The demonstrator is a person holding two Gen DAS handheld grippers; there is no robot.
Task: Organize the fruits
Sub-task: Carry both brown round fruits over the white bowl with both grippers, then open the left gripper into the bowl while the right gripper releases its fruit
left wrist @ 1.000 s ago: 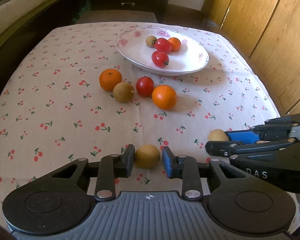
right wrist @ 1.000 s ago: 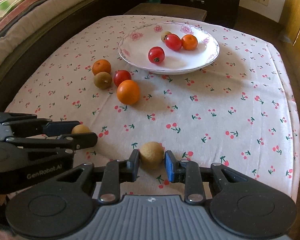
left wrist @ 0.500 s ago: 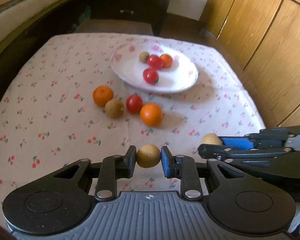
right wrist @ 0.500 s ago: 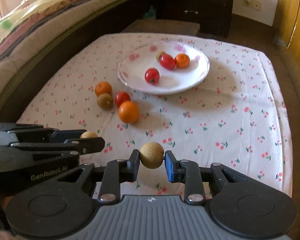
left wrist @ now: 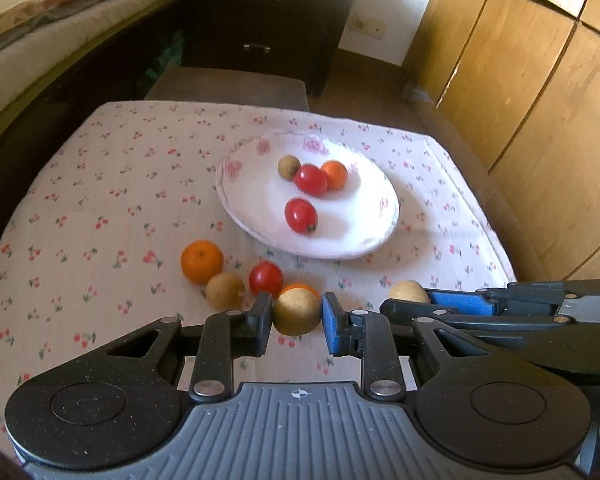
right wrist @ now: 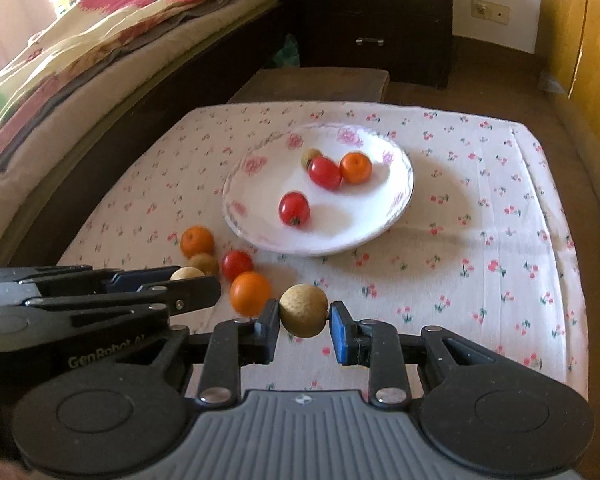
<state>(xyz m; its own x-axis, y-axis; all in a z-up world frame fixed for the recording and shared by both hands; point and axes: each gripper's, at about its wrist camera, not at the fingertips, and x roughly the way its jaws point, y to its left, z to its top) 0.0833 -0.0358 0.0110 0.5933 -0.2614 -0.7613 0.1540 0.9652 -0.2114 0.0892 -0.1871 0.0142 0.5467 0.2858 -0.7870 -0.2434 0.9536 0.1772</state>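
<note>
Tan and round, a small rough-skinned fruit [left wrist: 296, 311] sits clamped between the two pads of the left gripper [left wrist: 295, 320], lifted clear of the table [left wrist: 100, 200] with its white cherry-print cloth. Being near-spherical, it shows no long axis, and no stem end can be made out. The right gripper [right wrist: 304, 322] is likewise closed on a second tan round fruit [right wrist: 303, 311], also off the cloth; from the left wrist view that gripper appears side-on at the right with its fruit peeking past the tips [left wrist: 406, 292].

Beyond both grippers, a white shallow plate with pink flower prints [left wrist: 380, 236] rests on the table and carries two red oval tomatoes, one near the middle [left wrist: 301, 215] whose long axis runs roughly toward the camera with its stem end nearest, and one farther back [left wrist: 310, 179]. Beside that second tomato lie a small orange citrus [left wrist: 335, 174] and a little brownish round fruit [left wrist: 288, 167].

On the cloth just in front of the plate lies a loose cluster: an orange mandarin [left wrist: 201, 261], a brown round fruit [left wrist: 225, 290], a red tomato [left wrist: 265, 278], and another orange fruit [right wrist: 250, 293], mostly hidden behind the held fruit in the left view.
</note>
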